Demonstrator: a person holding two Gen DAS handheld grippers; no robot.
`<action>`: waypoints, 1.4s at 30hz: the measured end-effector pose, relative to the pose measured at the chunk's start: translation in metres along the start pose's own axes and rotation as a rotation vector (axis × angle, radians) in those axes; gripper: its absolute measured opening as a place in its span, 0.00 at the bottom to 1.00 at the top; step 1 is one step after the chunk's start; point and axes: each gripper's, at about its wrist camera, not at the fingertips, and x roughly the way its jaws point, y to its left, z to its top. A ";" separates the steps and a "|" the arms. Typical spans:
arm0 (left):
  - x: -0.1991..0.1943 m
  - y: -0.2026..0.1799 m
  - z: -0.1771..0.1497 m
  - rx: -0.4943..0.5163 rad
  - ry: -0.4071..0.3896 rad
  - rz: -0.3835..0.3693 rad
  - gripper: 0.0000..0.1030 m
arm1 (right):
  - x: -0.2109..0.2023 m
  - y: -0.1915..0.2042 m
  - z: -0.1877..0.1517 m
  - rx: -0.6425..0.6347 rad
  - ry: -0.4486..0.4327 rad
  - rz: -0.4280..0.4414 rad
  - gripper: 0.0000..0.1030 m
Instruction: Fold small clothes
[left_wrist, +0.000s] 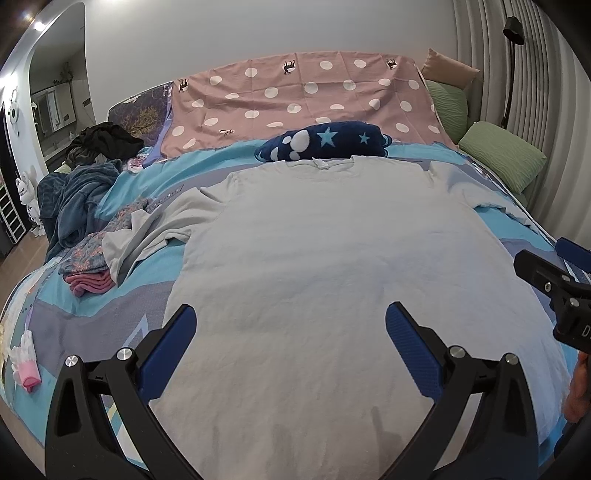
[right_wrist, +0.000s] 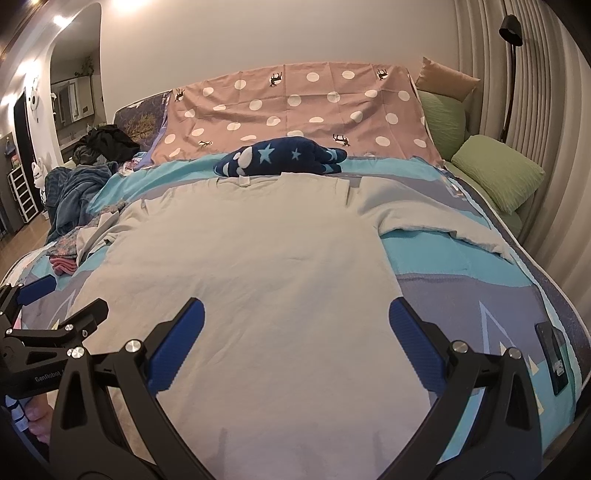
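Observation:
A pale grey T-shirt (left_wrist: 314, 258) (right_wrist: 251, 266) lies spread flat on the bed, collar at the far end, both sleeves out to the sides. My left gripper (left_wrist: 291, 343) hovers open above the shirt's lower left part, nothing between its blue pads. My right gripper (right_wrist: 295, 339) is open too, above the shirt's lower right part. The right gripper (left_wrist: 554, 280) shows at the right edge of the left wrist view. The left gripper (right_wrist: 48, 306) shows at the left edge of the right wrist view.
A navy star-print cushion (left_wrist: 325, 142) lies beyond the collar. A pile of clothes (left_wrist: 99, 240) and a dark blue blanket (left_wrist: 74, 199) sit at the left. Green pillows (left_wrist: 502, 155) line the right side. A phone (right_wrist: 554, 358) lies near the bed's right edge.

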 end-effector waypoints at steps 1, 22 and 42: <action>0.000 0.000 0.000 -0.001 0.001 0.001 0.99 | 0.000 0.000 0.000 -0.001 -0.002 -0.003 0.98; 0.023 0.017 0.006 -0.043 0.032 0.002 0.99 | 0.029 0.015 0.010 -0.038 0.036 0.014 0.98; 0.194 0.254 0.087 -0.330 0.213 0.260 0.51 | 0.088 0.017 0.035 -0.030 0.106 -0.016 0.98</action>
